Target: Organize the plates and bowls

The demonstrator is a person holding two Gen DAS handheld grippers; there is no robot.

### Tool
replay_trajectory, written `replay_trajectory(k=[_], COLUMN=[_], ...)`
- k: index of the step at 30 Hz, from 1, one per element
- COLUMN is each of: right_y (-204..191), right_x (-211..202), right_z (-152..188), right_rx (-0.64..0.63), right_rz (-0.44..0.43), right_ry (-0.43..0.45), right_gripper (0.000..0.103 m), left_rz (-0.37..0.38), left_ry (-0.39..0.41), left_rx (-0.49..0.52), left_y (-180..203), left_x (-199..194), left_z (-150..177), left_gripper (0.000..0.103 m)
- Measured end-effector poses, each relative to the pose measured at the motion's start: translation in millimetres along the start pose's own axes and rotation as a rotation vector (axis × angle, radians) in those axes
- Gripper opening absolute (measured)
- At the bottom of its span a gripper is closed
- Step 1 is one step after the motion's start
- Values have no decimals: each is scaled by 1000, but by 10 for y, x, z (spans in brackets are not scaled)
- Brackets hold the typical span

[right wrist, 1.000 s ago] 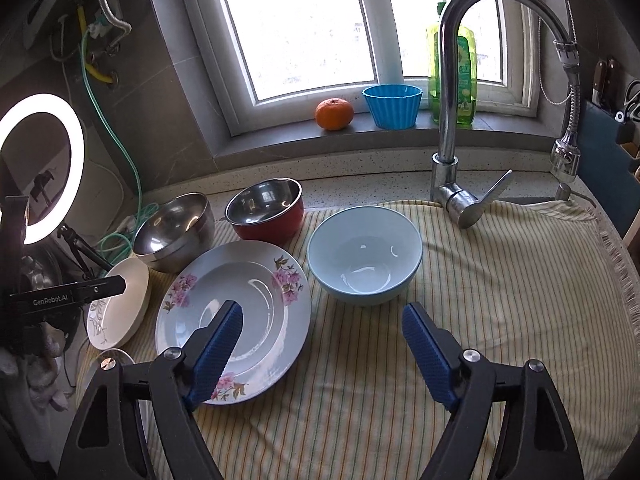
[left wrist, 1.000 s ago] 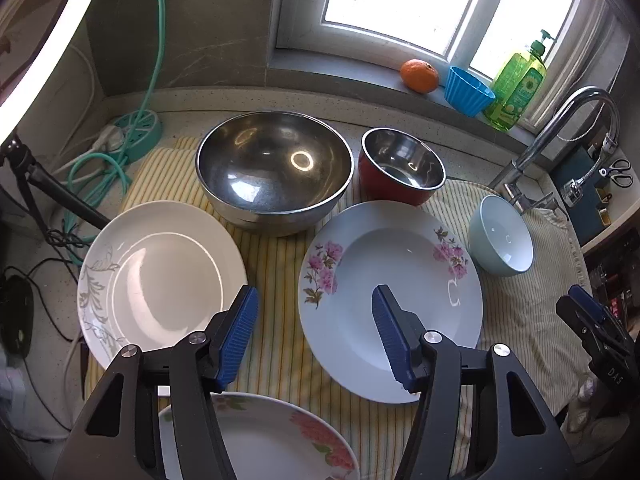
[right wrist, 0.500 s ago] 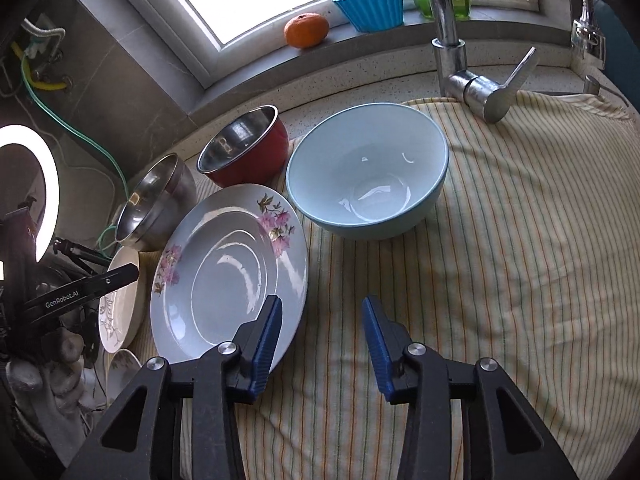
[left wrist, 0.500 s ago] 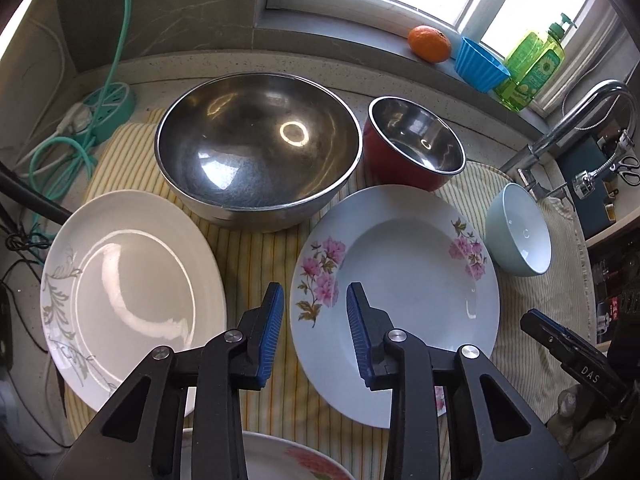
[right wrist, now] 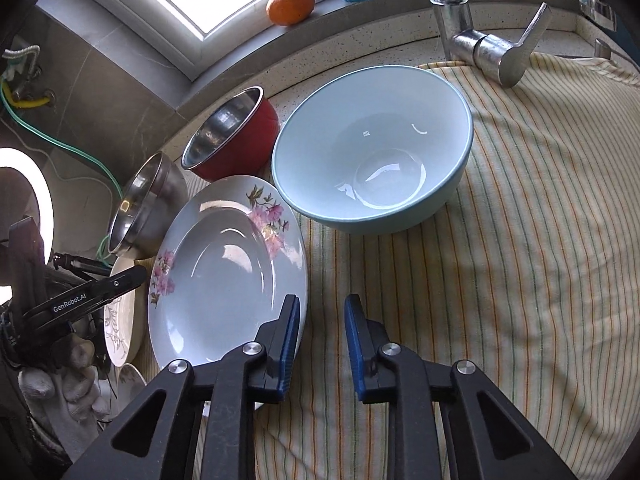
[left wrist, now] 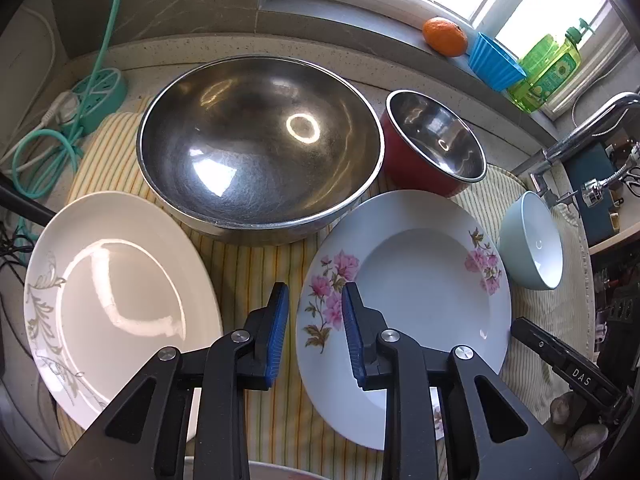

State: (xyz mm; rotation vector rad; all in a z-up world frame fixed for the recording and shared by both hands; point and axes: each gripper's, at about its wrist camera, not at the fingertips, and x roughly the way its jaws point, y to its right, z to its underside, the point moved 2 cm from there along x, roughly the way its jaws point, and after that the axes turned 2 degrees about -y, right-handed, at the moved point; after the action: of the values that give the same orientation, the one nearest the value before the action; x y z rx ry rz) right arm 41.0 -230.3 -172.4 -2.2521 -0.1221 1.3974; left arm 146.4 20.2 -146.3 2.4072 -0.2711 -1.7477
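A flowered plate (left wrist: 420,280) lies on the striped cloth (left wrist: 256,276) between a white leaf-patterned plate (left wrist: 116,300) and a light blue bowl (left wrist: 532,240). Behind them stand a large steel bowl (left wrist: 256,148) and a red bowl (left wrist: 436,148). My left gripper (left wrist: 314,300) hovers over the flowered plate's left rim with its jaws closing; the rim shows in the gap and the pads are clear of it. My right gripper (right wrist: 322,308) is at the flowered plate's (right wrist: 224,272) right rim with its jaws closing and a gap still showing. The blue bowl (right wrist: 376,160) sits just beyond.
A faucet (right wrist: 476,44) rises at the back right. On the windowsill are an orange (left wrist: 444,36), a blue cup (left wrist: 494,62) and a green soap bottle (left wrist: 550,68). A teal power strip and cable (left wrist: 96,92) lie at the left. A second flowered plate's edge (left wrist: 280,472) shows nearest me.
Both grippers sank toward the flowered plate and drew nearer to it, one on each side. Their jaws narrowed from wide to a small gap.
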Motion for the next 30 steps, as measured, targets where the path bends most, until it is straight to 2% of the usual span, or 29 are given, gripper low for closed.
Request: replay_trajectory(k=[8, 27, 30], right_y=[-14, -62, -79], right_x=[77, 199, 213], right_z=[-34, -71, -67], right_rx=[17, 30, 30], right_rz=[-21, -69, -78], right_ry=[-18, -55, -58], right_gripper=[17, 16, 13], left_rz=[25, 35, 43], left_ry=[-38, -57, -61], left_rx=[-13, -8, -10], left_y=[-9, -37, -45], left_x=[100, 160, 162], left_z=[-8, -38, -40], left_gripper=[22, 19, 19])
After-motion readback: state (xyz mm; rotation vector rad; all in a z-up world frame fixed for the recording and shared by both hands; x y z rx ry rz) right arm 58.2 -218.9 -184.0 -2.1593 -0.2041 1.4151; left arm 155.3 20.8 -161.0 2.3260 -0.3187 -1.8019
